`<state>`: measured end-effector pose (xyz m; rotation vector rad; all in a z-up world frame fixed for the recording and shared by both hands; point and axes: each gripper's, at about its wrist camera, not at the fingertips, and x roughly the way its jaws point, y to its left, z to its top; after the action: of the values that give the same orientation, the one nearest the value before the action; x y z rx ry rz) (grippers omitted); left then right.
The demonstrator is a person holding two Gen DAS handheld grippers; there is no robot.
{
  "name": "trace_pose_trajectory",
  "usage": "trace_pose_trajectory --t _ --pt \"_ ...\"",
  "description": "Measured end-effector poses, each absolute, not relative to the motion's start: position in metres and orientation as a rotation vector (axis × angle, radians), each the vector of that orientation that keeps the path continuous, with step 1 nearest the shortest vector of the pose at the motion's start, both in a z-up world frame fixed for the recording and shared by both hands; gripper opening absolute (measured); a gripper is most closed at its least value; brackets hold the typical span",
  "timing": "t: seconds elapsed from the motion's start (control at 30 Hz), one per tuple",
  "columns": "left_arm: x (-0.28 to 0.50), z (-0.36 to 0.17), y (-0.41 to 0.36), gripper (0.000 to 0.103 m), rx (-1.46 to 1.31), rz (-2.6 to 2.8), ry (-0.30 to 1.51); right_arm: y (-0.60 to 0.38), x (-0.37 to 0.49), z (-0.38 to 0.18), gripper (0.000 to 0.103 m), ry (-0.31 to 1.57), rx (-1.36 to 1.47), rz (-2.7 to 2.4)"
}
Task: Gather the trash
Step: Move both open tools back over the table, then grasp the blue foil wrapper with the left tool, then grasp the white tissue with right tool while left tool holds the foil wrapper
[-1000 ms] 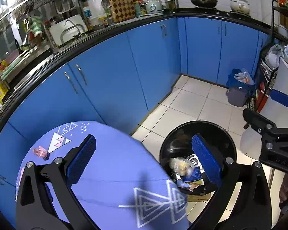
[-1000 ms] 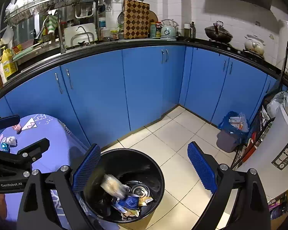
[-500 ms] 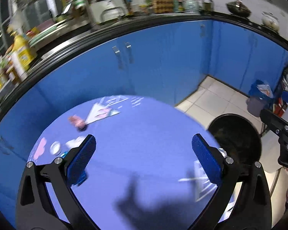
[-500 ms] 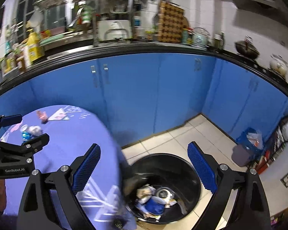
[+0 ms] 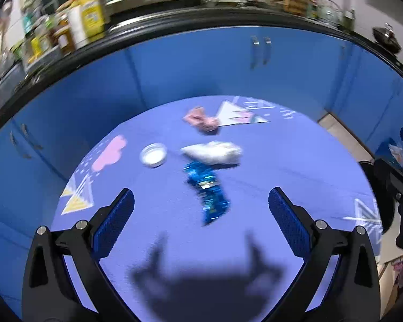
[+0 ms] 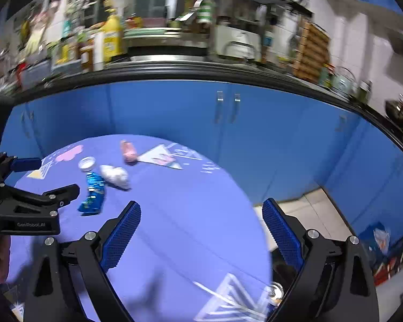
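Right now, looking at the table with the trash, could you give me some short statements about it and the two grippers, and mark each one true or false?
1. The left gripper is open and holds nothing. True.
2. The blue wrapper lies next to the white crumpled paper. True.
3. The right gripper is shut on the pink wrapper. False: it is open and empty; the pink wrapper lies on the table.
4. The small white lid sits on top of the blue wrapper. False: it lies apart, directly on the table.
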<state>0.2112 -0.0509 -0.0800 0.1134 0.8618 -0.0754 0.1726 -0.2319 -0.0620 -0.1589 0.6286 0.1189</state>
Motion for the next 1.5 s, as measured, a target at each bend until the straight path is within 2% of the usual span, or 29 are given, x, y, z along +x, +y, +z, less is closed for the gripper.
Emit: trace_pose_trajectory --t 0.3,0.33,0.43,0.47,0.67,0.9,1.0,1.03,1.07,1.17,1.5 --pt "0.231 -0.115 -0.035 0.098 0.078 -0.134 0.937 -0.187 0.206 -0.087 0.089 0.687 -0.196 0.154" --pt "0.235 -0.119 -0.036 0.093 0.079 -0.139 0.946 -0.187 0.211 -0.091 0.089 0.695 -0.198 0.143" --pt "0.250 -0.133 -0.040 0.066 0.081 -0.154 0.999 -0.191 0.219 -0.097 0.089 0.713 -0.189 0.130" --pt "0.258 -0.140 -0.041 0.062 0.076 -0.156 1.029 -0.192 0.222 -0.099 0.089 0.718 -0.184 0.126" --pt "0.279 -0.156 -0.047 0.065 0.060 -0.192 1.081 -0.197 0.237 -0.109 0.090 0.741 -0.170 0.116" --pt "0.285 -0.151 -0.050 0.078 0.032 -0.213 1.053 -0.201 0.245 -0.113 0.089 0.742 -0.155 0.111" --pt "0.287 -0.152 -0.051 0.077 0.055 -0.183 1.038 -0.203 0.246 -0.114 0.089 0.745 -0.150 0.111" --pt "0.289 -0.154 -0.051 0.070 0.055 -0.175 1.047 -0.204 0.245 -0.114 0.089 0.746 -0.150 0.113" --pt "0.291 -0.157 -0.049 0.051 0.047 -0.169 1.061 -0.204 0.246 -0.114 0.090 0.746 -0.149 0.115" --pt "0.292 -0.158 -0.047 0.037 0.053 -0.160 1.065 -0.203 0.246 -0.115 0.090 0.748 -0.151 0.123" --pt "0.283 -0.138 -0.015 0.033 0.036 -0.090 0.984 -0.176 0.255 -0.123 0.090 0.775 -0.150 0.235"
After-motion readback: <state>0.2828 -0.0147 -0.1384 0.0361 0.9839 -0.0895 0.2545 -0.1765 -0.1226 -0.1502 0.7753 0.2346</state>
